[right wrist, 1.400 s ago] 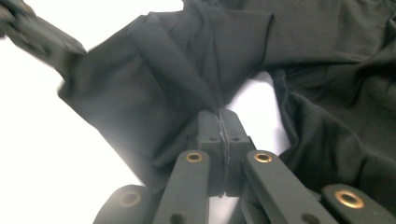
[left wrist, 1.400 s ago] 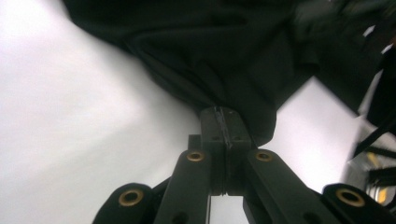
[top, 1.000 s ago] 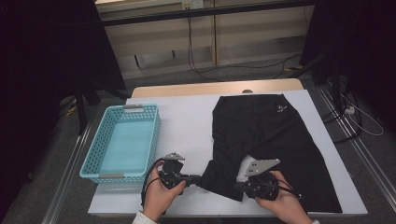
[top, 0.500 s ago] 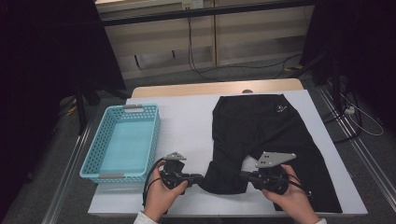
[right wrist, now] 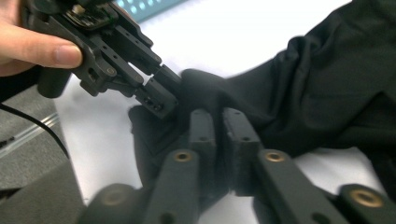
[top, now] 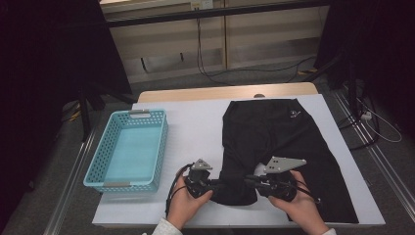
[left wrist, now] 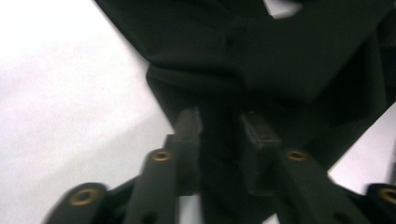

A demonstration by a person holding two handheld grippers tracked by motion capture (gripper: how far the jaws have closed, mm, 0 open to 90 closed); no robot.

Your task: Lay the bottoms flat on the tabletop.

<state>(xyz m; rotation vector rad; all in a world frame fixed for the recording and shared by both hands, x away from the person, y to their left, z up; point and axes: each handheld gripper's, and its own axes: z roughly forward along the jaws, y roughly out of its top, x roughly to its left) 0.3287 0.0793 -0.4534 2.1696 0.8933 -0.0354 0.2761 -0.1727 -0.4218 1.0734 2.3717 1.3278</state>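
Black garment [top: 279,142] lies spread on the white table [top: 195,132], right of the blue basket [top: 128,152]; its near left corner is bunched between the 2 grippers. Dark cloth blurs against dark jaws there. Left gripper [left wrist: 219,126] and right gripper [right wrist: 217,122] each have a fold between their jaws, which have just been opening; whether the pads press I cannot tell

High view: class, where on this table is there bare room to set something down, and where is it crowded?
Free: the white strip between the blue basket and the black garment, and the basket's floor. Crowded: the near edge, where the left gripper and right gripper meet at the garment's folded corner.
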